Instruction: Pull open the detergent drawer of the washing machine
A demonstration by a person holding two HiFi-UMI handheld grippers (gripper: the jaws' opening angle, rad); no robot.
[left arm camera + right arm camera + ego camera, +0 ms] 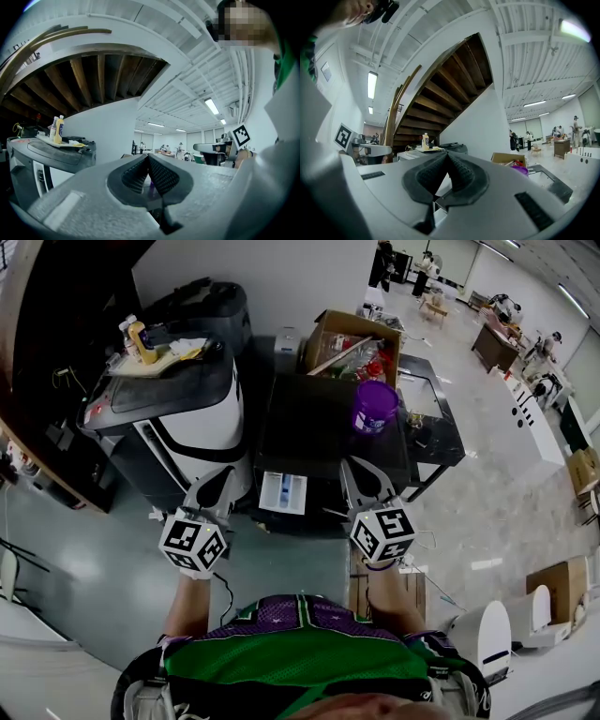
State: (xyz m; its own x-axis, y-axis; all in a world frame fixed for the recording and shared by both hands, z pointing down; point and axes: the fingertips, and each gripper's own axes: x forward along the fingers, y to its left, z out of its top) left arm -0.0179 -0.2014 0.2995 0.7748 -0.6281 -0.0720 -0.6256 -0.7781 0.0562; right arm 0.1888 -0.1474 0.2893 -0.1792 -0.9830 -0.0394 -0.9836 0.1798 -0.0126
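In the head view a black washing machine (319,423) stands in front of me. Its detergent drawer (283,491), white with blue compartments, sticks out of the front at the machine's left. My left gripper (220,486) hangs just left of the drawer, apart from it, jaws together and empty. The right gripper (367,476) is over the machine's front edge, right of the drawer, also closed on nothing. In the left gripper view the gripper (148,157) points level with its pads meeting. In the right gripper view the gripper (447,154) has its pads touching at the tip.
A purple tub (375,407) and an open cardboard box (354,338) sit on the black machine. A white-and-black machine (187,418) stands to the left with bottles (141,338) on top. Another cardboard box (562,582) and a white unit (487,634) stand on the floor at right.
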